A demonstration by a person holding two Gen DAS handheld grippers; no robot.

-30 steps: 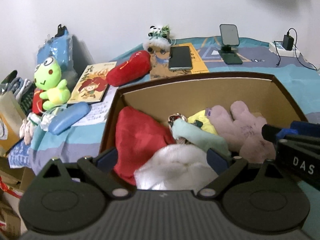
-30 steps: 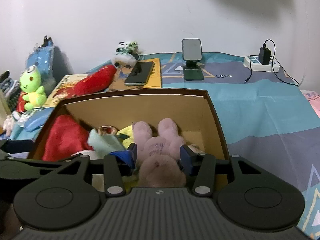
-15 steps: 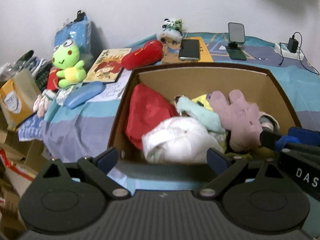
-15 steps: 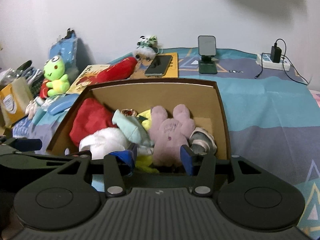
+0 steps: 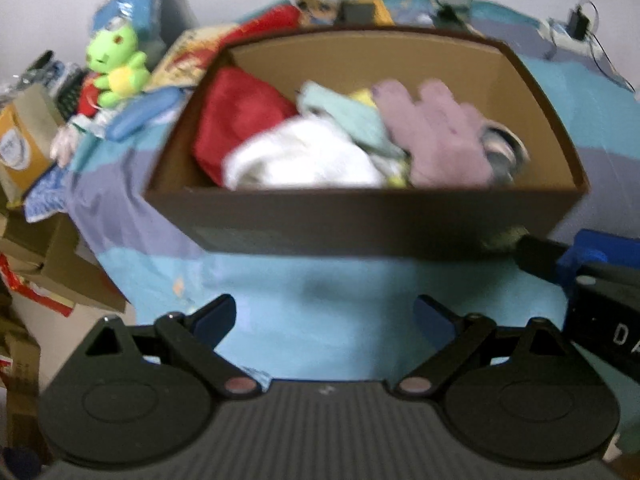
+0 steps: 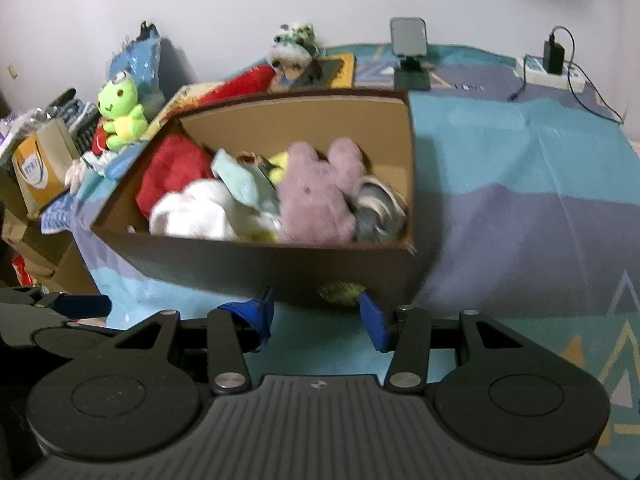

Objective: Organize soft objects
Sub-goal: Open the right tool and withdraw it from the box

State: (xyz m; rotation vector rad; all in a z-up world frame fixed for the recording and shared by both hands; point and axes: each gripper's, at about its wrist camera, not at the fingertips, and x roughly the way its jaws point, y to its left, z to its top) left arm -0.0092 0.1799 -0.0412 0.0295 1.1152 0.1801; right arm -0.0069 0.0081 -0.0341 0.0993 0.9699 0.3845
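Note:
A brown cardboard box [image 5: 360, 224] [image 6: 256, 264] stands on the bed and holds a red cloth [image 5: 236, 120] [image 6: 172, 172], a white soft thing [image 5: 296, 156] [image 6: 192, 212], a mint cloth [image 6: 240, 180], a pink plush [image 5: 436, 136] [image 6: 316, 196] and a grey item [image 6: 380, 212]. My left gripper [image 5: 324, 320] hangs open in front of the box, with nothing between its fingers. My right gripper [image 6: 316, 316] is open too, just before the box's front wall. A green frog plush [image 5: 116, 64] [image 6: 120, 108] sits left of the box.
Behind the box lie a red pillow [image 6: 240, 84], books, a small panda toy [image 6: 296, 40], a phone stand [image 6: 408, 52] and a power strip with charger [image 6: 552, 64]. At the left bed edge are a paper bag [image 6: 40, 164] and cardboard boxes [image 5: 48, 260].
Both grippers have pulled back out of the box toward me, from over the plushes to in front of the box's near wall. The pink plush and white thing stay inside.

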